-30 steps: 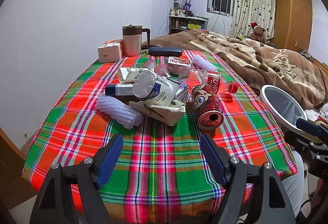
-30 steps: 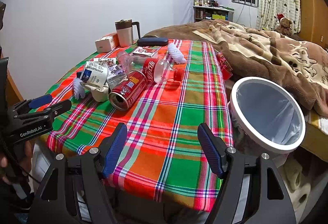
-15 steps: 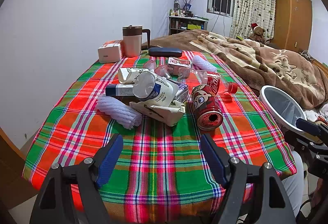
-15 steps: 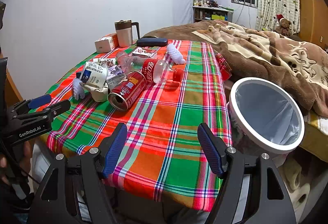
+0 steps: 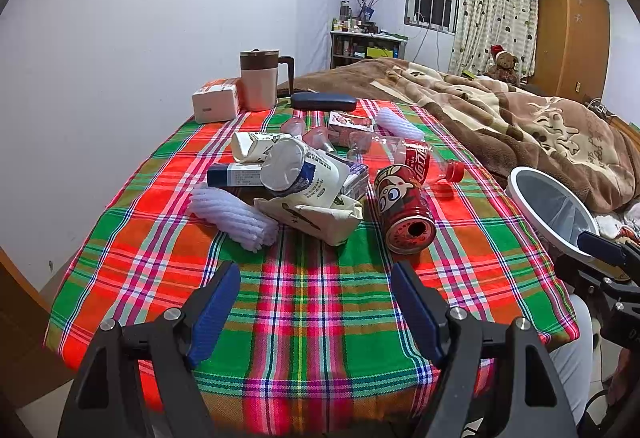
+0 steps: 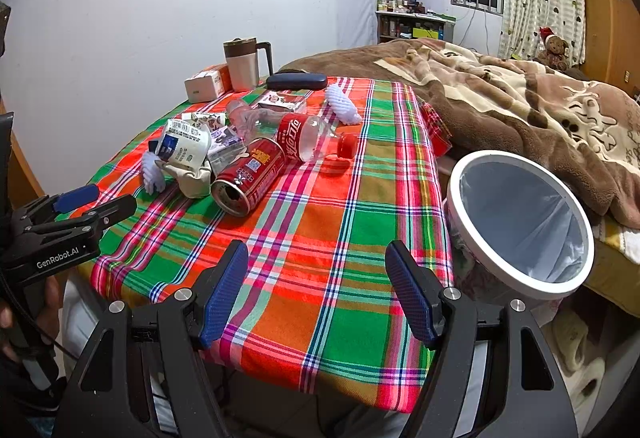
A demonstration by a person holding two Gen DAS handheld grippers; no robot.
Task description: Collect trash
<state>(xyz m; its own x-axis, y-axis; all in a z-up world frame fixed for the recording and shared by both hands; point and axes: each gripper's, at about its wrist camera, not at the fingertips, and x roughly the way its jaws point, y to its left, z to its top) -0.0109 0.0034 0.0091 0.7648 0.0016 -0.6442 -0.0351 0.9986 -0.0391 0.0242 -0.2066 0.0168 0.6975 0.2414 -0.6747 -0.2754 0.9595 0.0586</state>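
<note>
Trash heaped mid-table: the red soda can [image 5: 404, 211] lies on its side, open mouth toward the left gripper [image 5: 316, 312], nearer than the right gripper [image 6: 318, 292]. Both jaws wide, empty; bin [image 6: 520, 226] stands right of the table.

Plain white walls [image 5: 120, 17], a small barred window [image 5: 431, 6] with patterned curtains [image 5: 496, 17], a wooden wardrobe [image 5: 570, 33] in the corner, a cluttered shelf [image 5: 366, 45], and a bed under a brown blanket [image 6: 520, 97].
</note>
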